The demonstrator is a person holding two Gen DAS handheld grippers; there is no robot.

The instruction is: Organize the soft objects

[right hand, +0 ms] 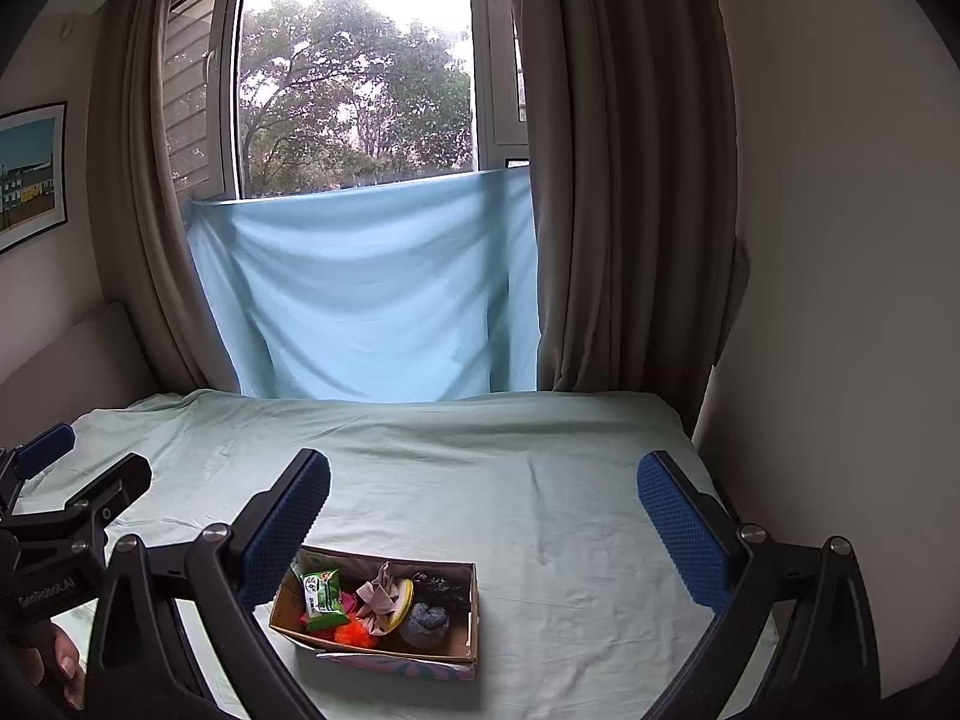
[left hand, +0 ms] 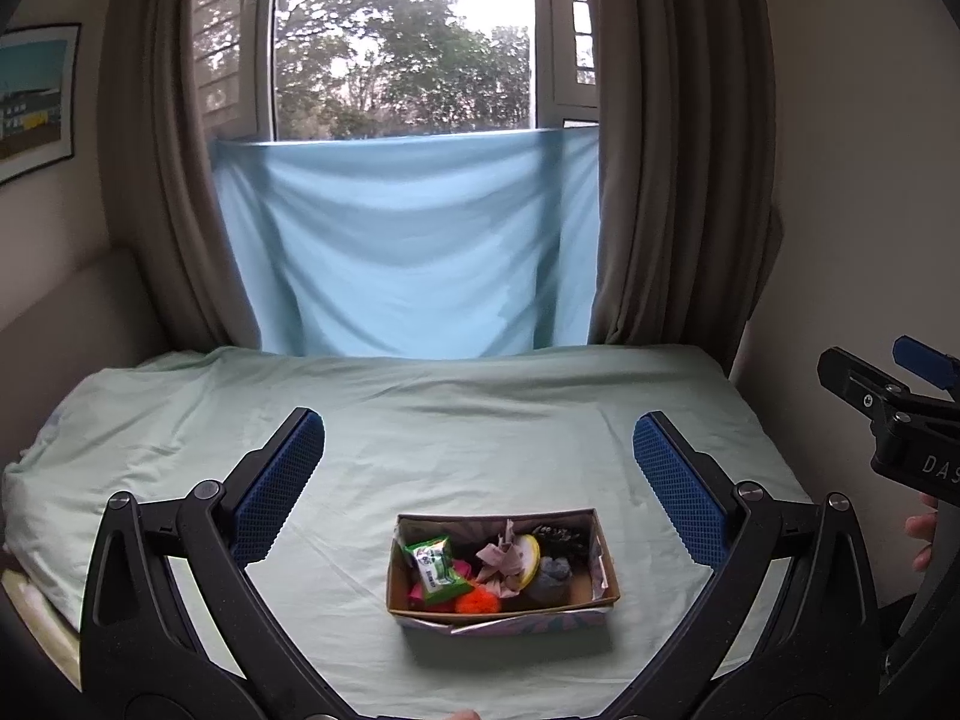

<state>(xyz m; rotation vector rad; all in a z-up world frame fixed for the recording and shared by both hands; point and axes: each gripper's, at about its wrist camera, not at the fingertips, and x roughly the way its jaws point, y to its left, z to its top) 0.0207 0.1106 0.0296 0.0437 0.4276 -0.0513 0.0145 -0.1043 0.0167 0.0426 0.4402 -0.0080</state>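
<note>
I've got both grippers up over the bed [left hand: 480, 420], nothing in either. L gripper [left hand: 480, 480] has its fingers [left hand: 279, 483] spread wide apart, released, and the cardboard box [left hand: 501, 609] sits on the pale green sheet betw. them in the left wrist view, near the bed's front edge. R gripper [right hand: 483, 516] also released, fingers [right hand: 681, 525] wide; in the right wrist view the box [right hand: 384, 648] lies low and left of centre, its near-left corner tucked behind my left-side finger pad. Box is open-topped, w/ soft stuff piled inside: a green snack packet [left hand: 435, 567] at the left, an orange fuzzy ball [left hand: 477, 603] at the front, a crumpled pinkish cloth [left hand: 501, 558] mid-box, a yellow-rimmed round thing [left hand: 531, 558] leaning beside it, a grey knitted bundle [left hand: 552, 576] to the right, and smth dark at the back right I can't make out. Each gripper shows at the edge of the other's cam, well apart from the box. Behind the bed: a light blue sheet [left hand: 408, 246] hung across the lower window [left hand: 402, 42], brown curtains [left hand: 678, 138] either side.
</note>
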